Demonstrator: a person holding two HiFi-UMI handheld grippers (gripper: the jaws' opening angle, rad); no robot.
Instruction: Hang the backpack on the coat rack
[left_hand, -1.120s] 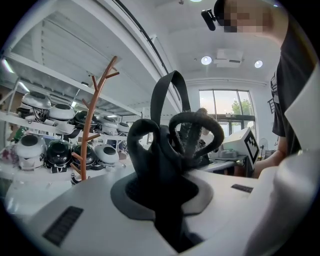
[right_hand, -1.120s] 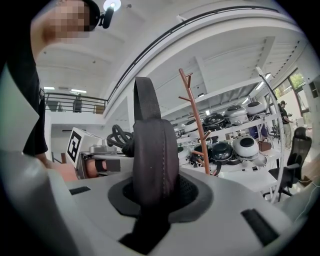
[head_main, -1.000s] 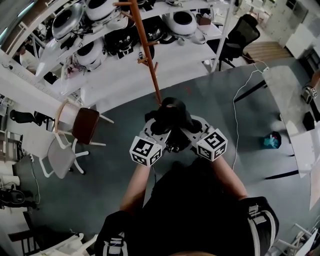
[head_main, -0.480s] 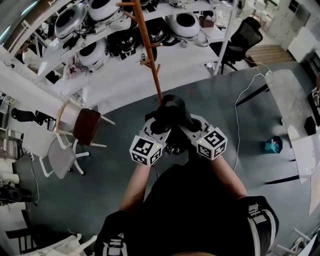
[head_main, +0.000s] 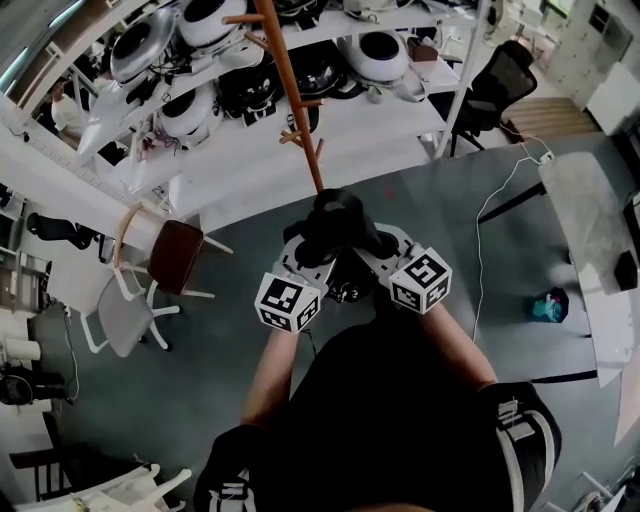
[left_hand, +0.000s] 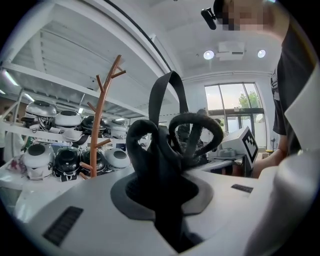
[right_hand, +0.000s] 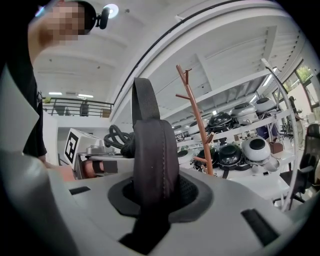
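A black backpack (head_main: 335, 228) hangs between my two grippers in the head view, just in front of the orange-brown wooden coat rack (head_main: 291, 90). My left gripper (head_main: 300, 262) is shut on a bunched black strap (left_hand: 150, 160) of the backpack. Its top loop (left_hand: 195, 131) curls up beside that strap. My right gripper (head_main: 380, 258) is shut on a broad padded shoulder strap (right_hand: 155, 155). The coat rack (left_hand: 98, 125) stands ahead to the left in the left gripper view. In the right gripper view, the rack (right_hand: 196, 120) stands to the right of the strap. Its pegs are bare.
White shelving (head_main: 240, 95) loaded with black and white helmets stands behind the rack. A wooden chair (head_main: 165, 250) and a grey chair (head_main: 120, 315) are at the left, a black office chair (head_main: 500, 75) at the right. A cable (head_main: 490, 215) trails over the grey floor.
Both grippers and the backpack have moved forward towards the coat rack, whose lower pole now sits right above the bag in the head view. Both grips are unchanged.
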